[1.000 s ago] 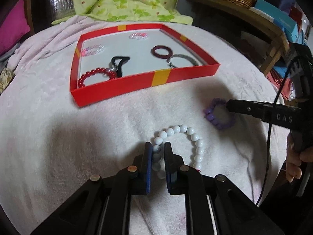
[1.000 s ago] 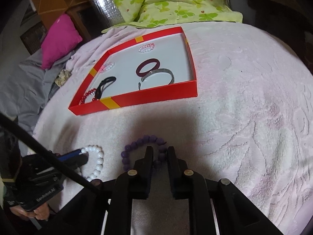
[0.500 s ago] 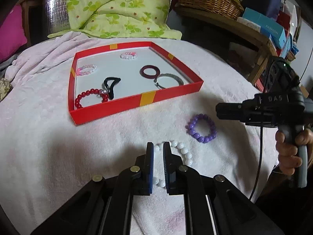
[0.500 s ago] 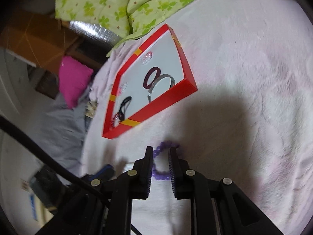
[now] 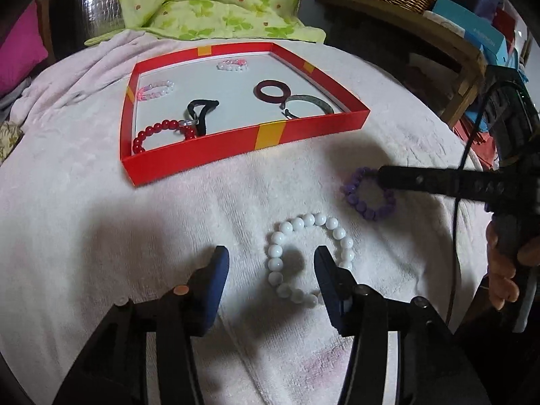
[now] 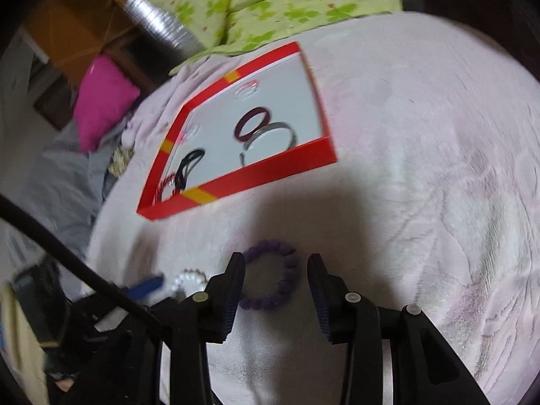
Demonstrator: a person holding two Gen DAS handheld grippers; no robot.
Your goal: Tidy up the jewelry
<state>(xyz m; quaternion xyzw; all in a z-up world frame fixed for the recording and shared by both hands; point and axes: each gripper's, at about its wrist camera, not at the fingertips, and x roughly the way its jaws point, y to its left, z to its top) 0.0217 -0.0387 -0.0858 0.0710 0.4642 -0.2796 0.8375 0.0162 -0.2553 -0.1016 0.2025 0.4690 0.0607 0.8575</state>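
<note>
1. The left gripper point(image 5: 270, 263) is held low over a pale pink plush blanket point(image 5: 84, 236), its two black fingers spread wide, blue pads facing inward; nothing is pinched between them.
2. A white bead bracelet point(image 5: 308, 256) lies flat on the blanket at that gripper's tips: the left side of the loop sits in the gap between the fingers, while the right finger stands inside the ring and hides part of it. The beads are round, glossy and evenly sized.
3. The right gripper point(image 6: 275, 270) reaches in from the right of the left-wrist view, gripped by a bare hand point(image 5: 504, 266) on its handle. Seen from its own camera, its fingers are parted, ribbed pads facing inward, closed on nothing.
4. A purple bead bracelet point(image 6: 273, 273) lies flat between those parted fingers, its matte beads forming a near-round ring; in the left-wrist view the gripper's tip overlaps the loop's upper right edge.
5. Beyond both bracelets sits a shallow red tray point(image 5: 243, 141) with yellow stripes on its walls and a white floor, its long near wall running left to right across the blanket.
6. Inside the tray: a red bead bracelet point(image 5: 162, 131) at the near left corner, a black hair tie point(image 5: 202, 114) touching it, a dark maroon ring-shaped bangle point(image 5: 271, 91) just beside a grey open cuff point(image 5: 308, 104), and two pale pink bead bracelets point(image 5: 155, 89) toward the far side.
7. The right-wrist view is motion-blurred; fine detail of the tray's contents cannot be made out there.
</note>
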